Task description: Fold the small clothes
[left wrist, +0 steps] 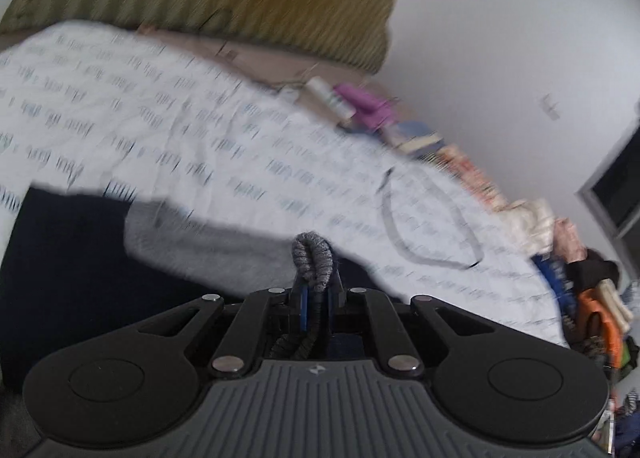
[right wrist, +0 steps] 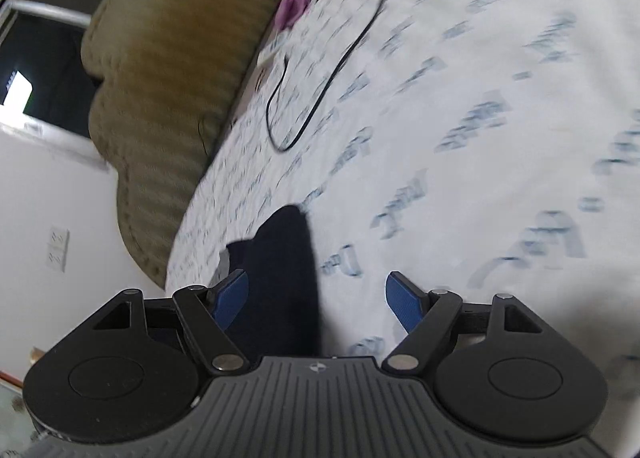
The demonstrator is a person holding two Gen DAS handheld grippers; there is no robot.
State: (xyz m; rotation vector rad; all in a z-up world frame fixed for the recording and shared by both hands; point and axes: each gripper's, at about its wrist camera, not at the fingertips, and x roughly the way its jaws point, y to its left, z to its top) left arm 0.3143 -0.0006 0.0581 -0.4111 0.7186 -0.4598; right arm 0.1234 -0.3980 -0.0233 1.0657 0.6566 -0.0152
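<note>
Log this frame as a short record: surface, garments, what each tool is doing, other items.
surface: bed sheet, white with blue print
left tool: shut on grey knit cuff
right tool: open, holding nothing
dark garment: lies on the sheet, reaching between the right tool's fingers
other items: black cable looped on the sheet; olive cushion at the bed's edge
image quality: motion blur

Small clothes on the bed, both views blurred.

Grey speckled knit piece (left wrist: 312, 258): its rolled edge stands up in a loop, the rest trailing down out of sight. Dark navy garment (left wrist: 72, 250) lies on the white printed bedsheet (left wrist: 240, 145), with a pale grey cloth (left wrist: 208, 238) lying just beside or over it; cannot tell which.
</note>
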